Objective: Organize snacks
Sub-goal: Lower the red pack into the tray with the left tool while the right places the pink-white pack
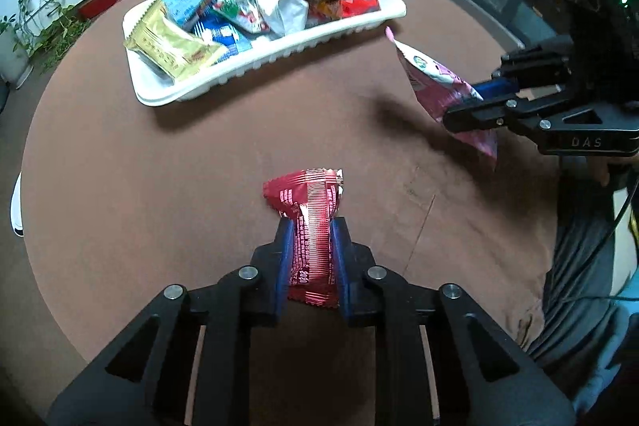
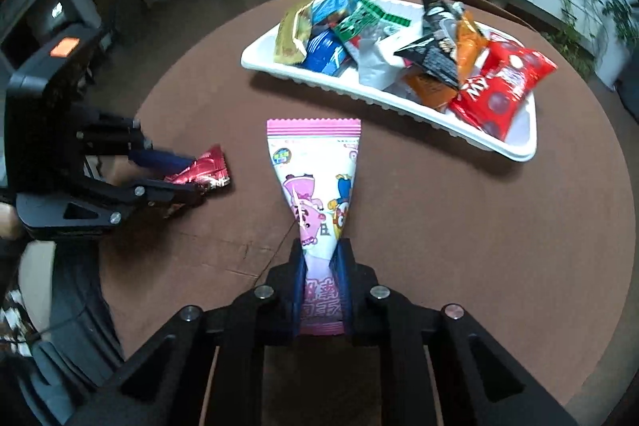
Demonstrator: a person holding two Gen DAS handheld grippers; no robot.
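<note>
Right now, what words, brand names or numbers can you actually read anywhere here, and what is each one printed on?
"DAS": on the black body of the right gripper.
"MY": on the big red bag in the white tray.
"0303", roughly: on the red foil packet in the left gripper.
Pink cartoon packet: large characters, too warped to read.
Other tray packets: too small or blurred.
</note>
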